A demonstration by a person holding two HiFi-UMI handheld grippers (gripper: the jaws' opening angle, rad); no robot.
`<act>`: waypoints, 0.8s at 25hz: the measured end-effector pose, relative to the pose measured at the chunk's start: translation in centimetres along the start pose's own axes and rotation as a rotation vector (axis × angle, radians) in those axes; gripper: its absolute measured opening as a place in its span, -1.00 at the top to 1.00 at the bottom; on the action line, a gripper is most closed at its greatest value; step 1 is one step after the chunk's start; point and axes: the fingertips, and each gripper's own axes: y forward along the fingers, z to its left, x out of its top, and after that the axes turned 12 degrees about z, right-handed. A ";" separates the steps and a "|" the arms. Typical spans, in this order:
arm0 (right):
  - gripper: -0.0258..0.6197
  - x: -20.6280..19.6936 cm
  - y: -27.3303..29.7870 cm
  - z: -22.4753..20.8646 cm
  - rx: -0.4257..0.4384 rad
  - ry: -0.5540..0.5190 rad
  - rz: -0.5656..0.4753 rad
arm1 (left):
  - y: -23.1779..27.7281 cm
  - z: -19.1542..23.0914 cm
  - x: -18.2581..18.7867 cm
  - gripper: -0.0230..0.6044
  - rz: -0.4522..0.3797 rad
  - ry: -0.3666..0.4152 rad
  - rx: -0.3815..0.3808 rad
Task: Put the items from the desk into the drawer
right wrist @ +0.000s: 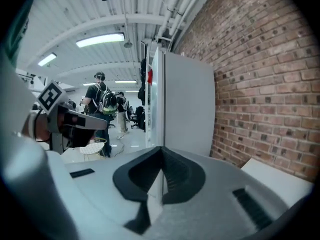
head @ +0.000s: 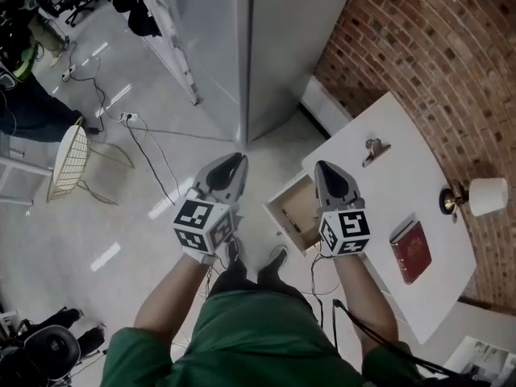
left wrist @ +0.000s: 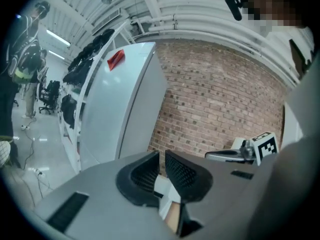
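1. Step: pre-pick. Left tongs point(head: 235, 164) are all but together with only a sliver between the pads and nothing in it. Right tongs point(head: 324, 168) are pressed tip to tip, empty. Both hang off the worktop's point(head: 403, 188) front edge, over the floor
2. Drawer point(head: 282, 228) is pulled out at the left end of the front edge. What shows of its inside looks bare, so I'd say nothing has been stowed yet
3. Items on the worktop: red book point(head: 410, 251) by the front edge toward the right end, binder clip point(head: 375, 149) near the left edge, lamp point(head: 476, 197) at the far edge against the brick wall
4. Next move, my call: spread the right tongs, reach past the drawer to the book or clip, and grip. The book lies flat, so it probably needs an edge-on bite or a slide toward the front edge first
5. Room: middle of the worktop is bare, so there's a free path from either item to the drawer. The tall white cabinet point(head: 266, 47) stands just off the left edge and the drawer juts into the standing space, so watch its corner and the cable point(head: 355, 317) trailing from the right arm
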 end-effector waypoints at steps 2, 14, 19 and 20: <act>0.91 2.9 -1.7 -0.7 -0.030 -0.014 -0.060 | -0.7 -1.0 2.9 0.81 -0.047 0.040 0.001; 0.91 15.1 -10.6 -3.6 -0.136 0.021 -0.399 | -3.4 -7.1 14.8 0.81 -0.270 0.250 0.001; 0.91 18.2 -13.7 -3.4 -0.145 -0.009 -0.485 | -6.0 -8.9 18.0 0.82 -0.372 0.329 0.024; 0.91 18.8 -14.3 -3.3 -0.144 -0.017 -0.501 | -6.6 -9.4 18.7 0.82 -0.398 0.352 0.027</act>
